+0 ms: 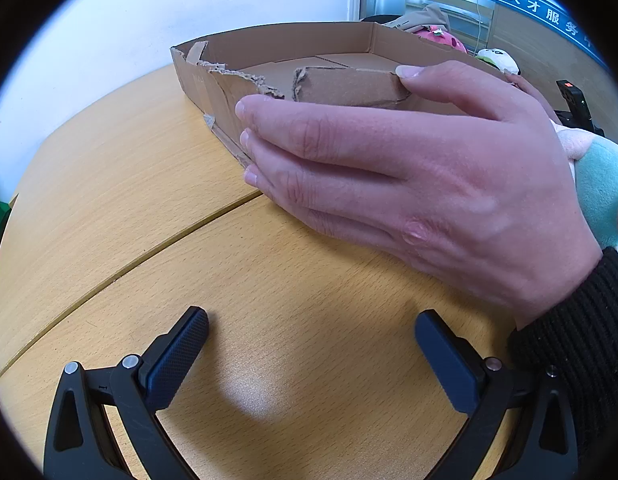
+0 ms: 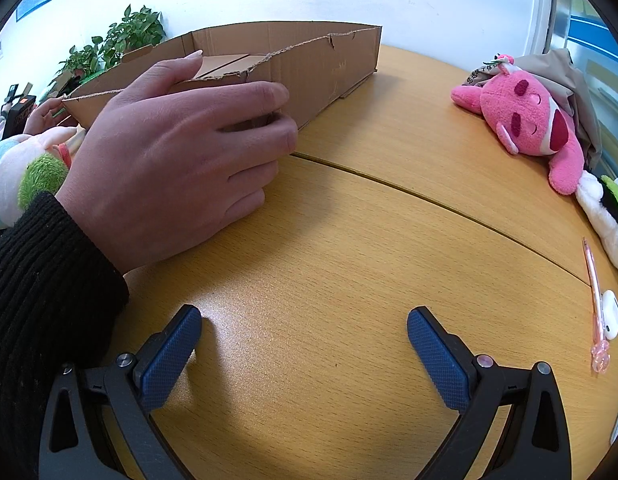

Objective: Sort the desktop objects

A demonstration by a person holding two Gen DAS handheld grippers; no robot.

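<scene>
Nearest, the left gripper (image 1: 311,330) and the right gripper (image 2: 304,326) both gape wide over the wooden table (image 2: 349,264), holding nothing. Beyond, at eleven o'clock in the right view, a bare hand (image 2: 177,164) — thumb on top, fingers curled flat against the torn wall — clasps the cardboard box (image 2: 309,64). A pink plush (image 2: 525,116) lies farther off at two o'clock.

The tabletop (image 2: 349,260) is wood-grain laminate, smooth with a soft sheen. The cardboard box (image 2: 309,64) is matt corrugated paper, its torn edges rough. Both tongs have matt black plastic frames; the right tongs (image 2: 305,334) carry blue knurled pads (image 2: 437,356). The pink plush toy (image 2: 525,120) is fuzzy cloth.
</scene>
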